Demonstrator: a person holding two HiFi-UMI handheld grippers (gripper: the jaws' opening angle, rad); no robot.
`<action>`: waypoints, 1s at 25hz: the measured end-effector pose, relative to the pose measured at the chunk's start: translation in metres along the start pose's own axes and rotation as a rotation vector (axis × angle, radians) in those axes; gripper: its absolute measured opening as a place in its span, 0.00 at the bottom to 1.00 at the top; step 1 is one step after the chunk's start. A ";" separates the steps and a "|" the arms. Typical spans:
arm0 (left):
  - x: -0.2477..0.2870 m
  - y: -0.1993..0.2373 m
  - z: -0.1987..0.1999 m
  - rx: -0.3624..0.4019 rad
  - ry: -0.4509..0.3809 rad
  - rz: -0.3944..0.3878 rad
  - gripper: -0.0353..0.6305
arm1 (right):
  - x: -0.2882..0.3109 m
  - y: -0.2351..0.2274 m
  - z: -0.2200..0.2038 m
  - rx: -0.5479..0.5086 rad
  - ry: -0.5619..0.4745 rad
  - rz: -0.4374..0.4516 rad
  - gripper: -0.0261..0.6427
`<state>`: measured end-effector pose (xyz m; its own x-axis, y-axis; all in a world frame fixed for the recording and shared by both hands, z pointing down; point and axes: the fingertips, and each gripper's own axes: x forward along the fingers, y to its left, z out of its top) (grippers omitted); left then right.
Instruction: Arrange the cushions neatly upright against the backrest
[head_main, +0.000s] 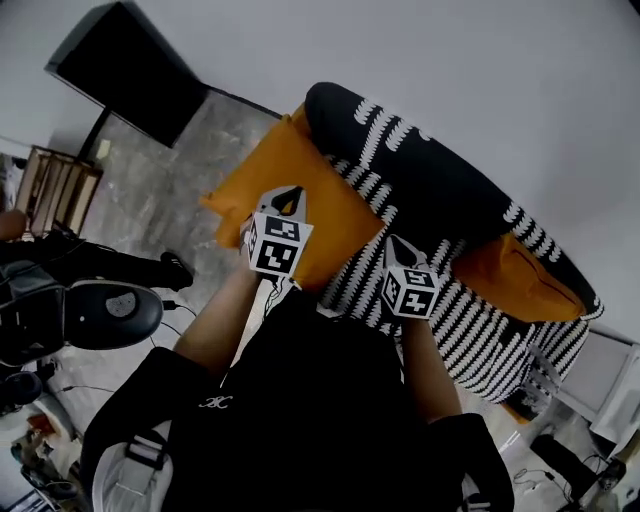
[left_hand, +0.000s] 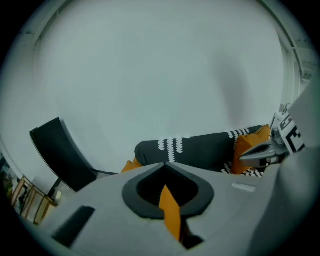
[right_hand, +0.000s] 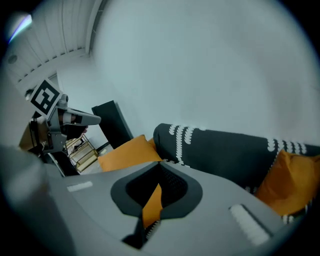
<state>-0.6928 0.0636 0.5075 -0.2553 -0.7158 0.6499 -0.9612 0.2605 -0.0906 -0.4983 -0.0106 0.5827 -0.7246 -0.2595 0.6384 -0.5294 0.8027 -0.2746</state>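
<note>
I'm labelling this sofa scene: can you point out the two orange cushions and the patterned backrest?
left cushion (head_main: 330, 215), head view, middle of its orange face.
right cushion (head_main: 515, 272), head view, middle of its orange face.
backrest (head_main: 440, 185), head view, dark stretch midway along its curve.

On the sofa seat (head_main: 480, 330), the left cushion (head_main: 300, 195) and the right cushion (head_main: 515, 275) lie at opposite ends, before the backrest (head_main: 430, 175).

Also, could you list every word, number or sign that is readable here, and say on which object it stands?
No text here can be read with certainty.
White logo on the black shirt: too small to read.
Cubes on the left gripper and the right gripper: black-and-white square patterns only, no letters or digits.
</note>
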 end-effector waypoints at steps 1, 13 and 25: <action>0.010 0.007 -0.004 -0.001 0.008 -0.013 0.07 | 0.011 -0.003 -0.005 0.035 0.006 -0.010 0.05; 0.147 0.100 -0.056 0.209 0.236 -0.086 0.20 | 0.114 -0.046 -0.085 0.201 0.143 -0.116 0.12; 0.227 0.221 -0.136 0.309 0.634 -0.041 0.64 | 0.232 -0.052 -0.186 0.381 0.315 -0.101 0.47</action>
<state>-0.9492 0.0475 0.7377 -0.1982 -0.1816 0.9632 -0.9784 -0.0222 -0.2056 -0.5568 -0.0129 0.8789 -0.5244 -0.1039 0.8451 -0.7558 0.5139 -0.4058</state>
